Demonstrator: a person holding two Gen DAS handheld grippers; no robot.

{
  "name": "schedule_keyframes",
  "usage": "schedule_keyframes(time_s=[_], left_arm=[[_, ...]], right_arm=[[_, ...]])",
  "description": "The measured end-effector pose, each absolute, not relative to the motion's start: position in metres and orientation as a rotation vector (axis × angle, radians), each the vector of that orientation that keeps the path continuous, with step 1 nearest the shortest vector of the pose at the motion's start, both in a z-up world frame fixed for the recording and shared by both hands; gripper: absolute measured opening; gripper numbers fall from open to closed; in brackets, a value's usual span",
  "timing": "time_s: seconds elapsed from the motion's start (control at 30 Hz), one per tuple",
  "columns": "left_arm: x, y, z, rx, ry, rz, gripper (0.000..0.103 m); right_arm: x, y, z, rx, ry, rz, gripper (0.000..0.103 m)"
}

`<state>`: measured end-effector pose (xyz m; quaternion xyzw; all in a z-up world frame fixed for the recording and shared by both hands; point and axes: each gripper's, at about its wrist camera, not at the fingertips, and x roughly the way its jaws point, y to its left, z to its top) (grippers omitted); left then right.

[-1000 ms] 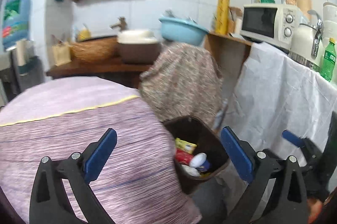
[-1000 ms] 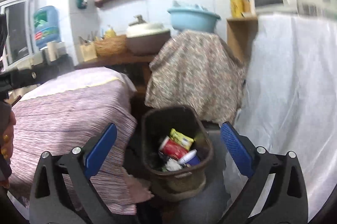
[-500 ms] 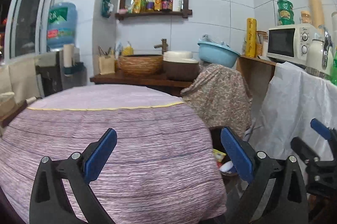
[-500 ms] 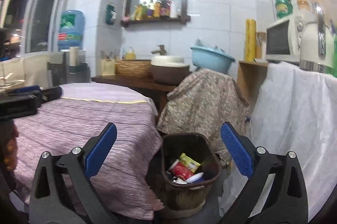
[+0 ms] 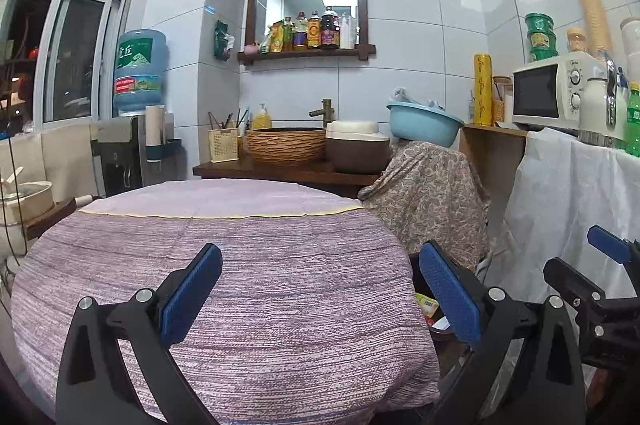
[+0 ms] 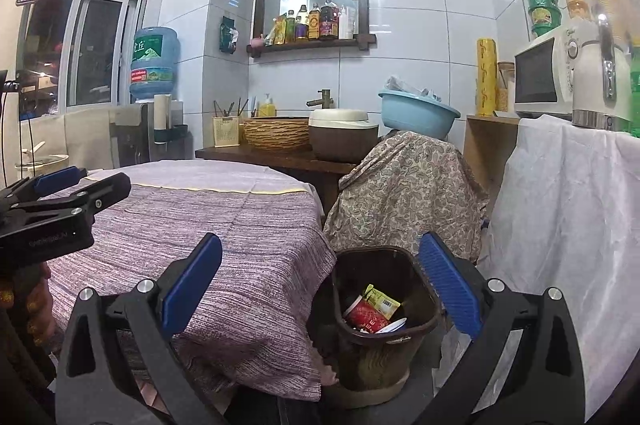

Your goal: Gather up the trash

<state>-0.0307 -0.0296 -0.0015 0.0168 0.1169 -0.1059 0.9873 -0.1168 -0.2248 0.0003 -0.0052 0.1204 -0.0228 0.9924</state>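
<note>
The trash bin, a dark brown tub, stands on the floor just past the right-hand edge of the round table, in the gap between the table's hanging purple cloth and the white sheet draped over the counter on the right. Inside it I see a red can, a yellow wrapper and something white lying low toward the front rim. From my left-hand camera only a sliver of the bin shows, the table's edge covering most of it.

My right gripper is held above the floor, jaws spread wide with nothing between them; the bin's mouth sits just inside its right finger. My left gripper is likewise spread apart and empty, hovering over the table top, its right finger out past the table's rim.

Behind the bin a paisley-covered shape closes off the back of the gap, with a blue basin on top. The corridor around the bin is narrow: cloth to the left, sheet to the right, paisley behind, open only toward me. Farther back a wooden counter carries a woven basket and a brown pot with a cream lid. A microwave sits above the white sheet.
</note>
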Motion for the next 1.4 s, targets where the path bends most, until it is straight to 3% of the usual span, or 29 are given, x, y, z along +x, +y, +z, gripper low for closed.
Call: schedule_keyframes(time_s=[1.4], left_arm=[[-0.0315,-0.0306,0.0010,0.027,0.229,-0.163,0.098]], right_arm=[[-0.1148,-0.2187,0.0023,0.002,0.234,-0.009,0.097]])
